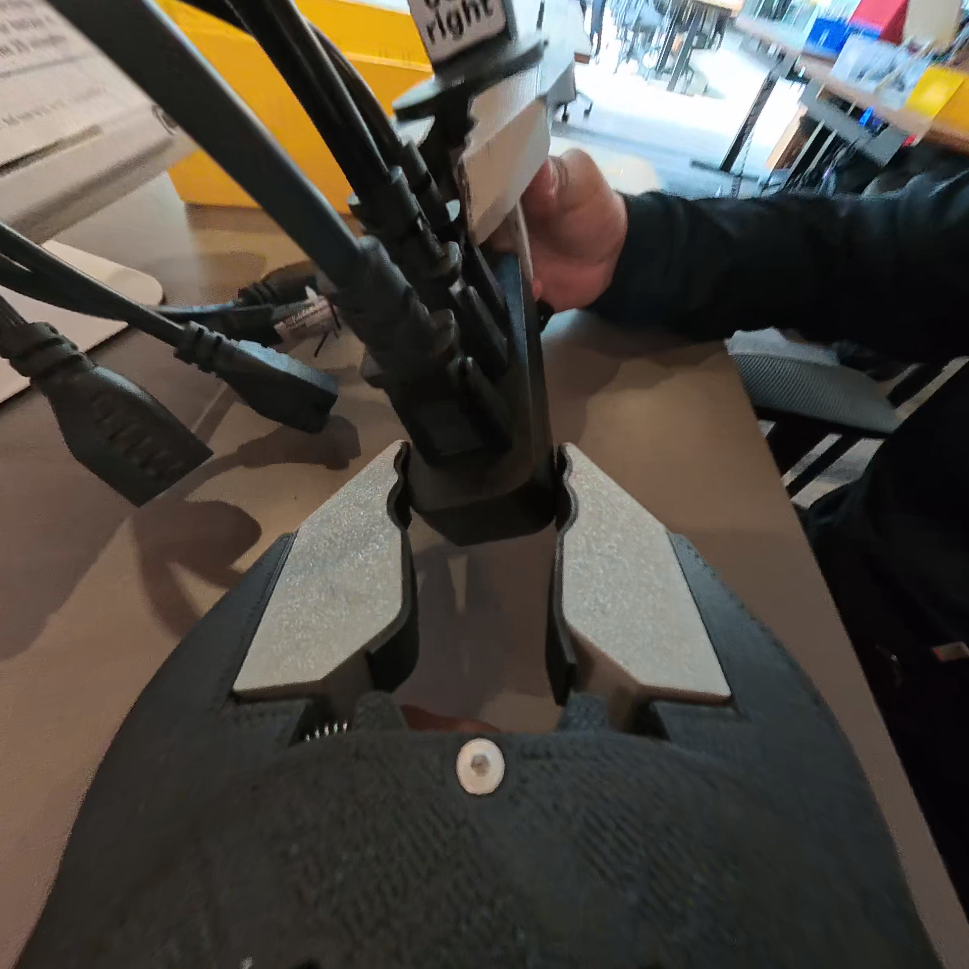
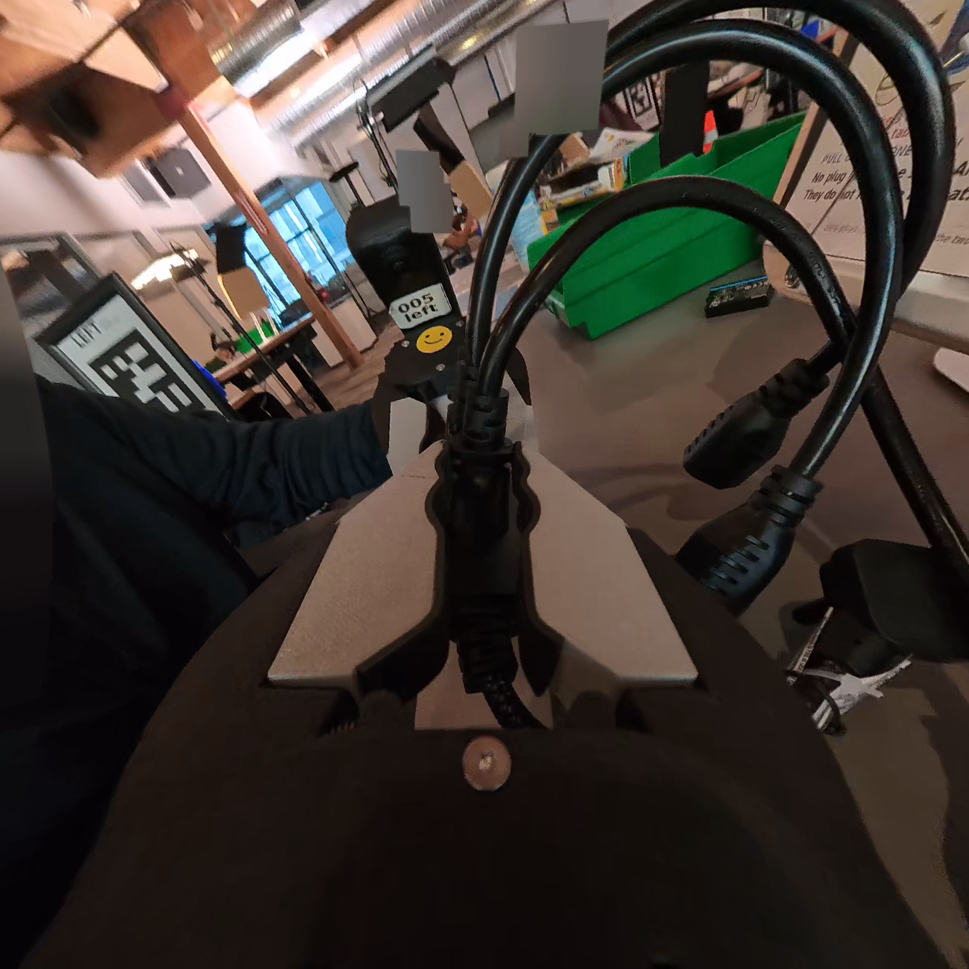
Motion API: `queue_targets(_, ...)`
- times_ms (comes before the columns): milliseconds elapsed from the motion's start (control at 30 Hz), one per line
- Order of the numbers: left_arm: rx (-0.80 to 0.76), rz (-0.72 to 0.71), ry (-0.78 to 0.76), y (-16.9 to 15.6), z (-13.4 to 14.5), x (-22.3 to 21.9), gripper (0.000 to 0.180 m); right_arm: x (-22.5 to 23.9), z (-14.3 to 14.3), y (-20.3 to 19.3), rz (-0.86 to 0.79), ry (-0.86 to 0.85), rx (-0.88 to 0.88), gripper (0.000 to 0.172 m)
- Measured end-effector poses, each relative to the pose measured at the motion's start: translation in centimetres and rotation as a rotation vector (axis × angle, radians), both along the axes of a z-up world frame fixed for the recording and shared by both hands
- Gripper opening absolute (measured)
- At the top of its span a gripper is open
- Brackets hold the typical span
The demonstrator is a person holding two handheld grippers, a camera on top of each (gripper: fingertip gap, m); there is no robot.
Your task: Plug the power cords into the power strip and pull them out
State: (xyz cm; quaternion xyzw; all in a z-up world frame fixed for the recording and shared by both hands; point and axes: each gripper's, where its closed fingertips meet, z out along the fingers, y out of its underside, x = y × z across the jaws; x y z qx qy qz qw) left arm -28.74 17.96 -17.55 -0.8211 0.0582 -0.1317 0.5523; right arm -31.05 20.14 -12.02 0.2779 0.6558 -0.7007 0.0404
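The left gripper (image 1: 480,485) pinches the black power strip (image 1: 472,503)'s near end; the right gripper (image 2: 480,503) clamps its far end, sockets hidden behind plugs (image 1: 445,398).

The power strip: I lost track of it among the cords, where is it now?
In the left wrist view the power strip is centre frame, its near end clamped between the left gripper fingertips above the table, plugged cords rising from it, the right gripper at its far end.

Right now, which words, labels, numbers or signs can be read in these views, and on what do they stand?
I do not copy writing; its bearers:
White label above a yellow smiley sticker, middle of right wrist view.
White printed board, upper right.
Grey label, top of left wrist view.
White sheet, left: blurred.
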Motion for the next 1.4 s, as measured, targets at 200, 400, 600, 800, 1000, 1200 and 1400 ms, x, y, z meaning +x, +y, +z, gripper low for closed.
queue_targets(200,0.056,0.005,-0.028,0.1,1.0,-0.1,0.053,0.0,0.4,0.3,0.011,-0.002,-0.043,0.021)
queue_targets(400,0.133,0.028,-0.06,0.1,2.6,-0.5,0.053,-0.1,0.8,0.4,0.015,-0.007,-0.099,0.021)
queue_targets(600,0.201,0.071,-0.101,0.1,4.1,-1.0,0.052,-0.3,1.5,0.6,0.006,-0.026,-0.214,0.021)
queue_targets(800,0.186,0.044,-0.178,-0.1,3.8,-0.8,0.053,-0.5,1.5,0.4,-0.012,-0.017,-0.216,0.021)
queue_targets(1000,0.109,0.047,-0.163,0.4,2.2,-0.5,0.059,-0.4,1.8,0.4,-0.024,0.002,-0.233,0.02)
queue_targets(1200,0.132,0.047,-0.157,0.8,2.2,-0.3,0.045,-0.5,1.6,0.1,-0.062,0.071,-0.155,0.021)
queue_targets(1400,0.193,0.066,-0.061,0.9,3.0,-0.3,0.042,-0.3,1.7,0.1,-0.054,0.104,-0.155,0.021)
